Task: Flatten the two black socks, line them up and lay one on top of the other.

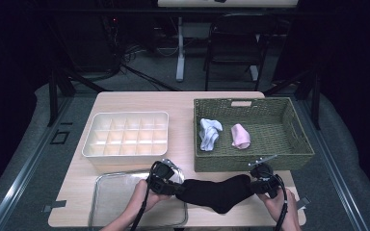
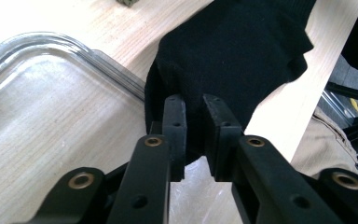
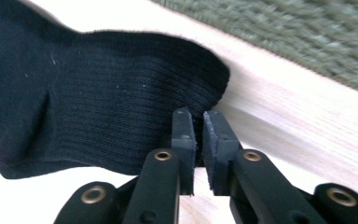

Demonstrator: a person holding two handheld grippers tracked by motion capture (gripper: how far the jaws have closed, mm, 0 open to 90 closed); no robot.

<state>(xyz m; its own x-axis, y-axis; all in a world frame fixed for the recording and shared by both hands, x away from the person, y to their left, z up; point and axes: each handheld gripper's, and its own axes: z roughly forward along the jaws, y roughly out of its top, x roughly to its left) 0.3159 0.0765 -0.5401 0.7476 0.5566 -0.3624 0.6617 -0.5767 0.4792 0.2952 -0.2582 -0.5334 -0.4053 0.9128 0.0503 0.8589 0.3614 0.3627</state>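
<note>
Black sock [image 1: 217, 193] outside woven basket [image 1: 270, 159] holding white sock [image 1: 209, 133], pink sock [image 1: 241, 135].

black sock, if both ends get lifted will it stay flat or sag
The black sock will probably sag in the middle: it is soft ribbed knit, already creased between the left gripper and right gripper. It looks light. The ribbing should grip the fingers rather than slip, since both pinch only its edges.

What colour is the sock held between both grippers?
Black sock, finely ribbed; clearest in the right gripper view.
</note>
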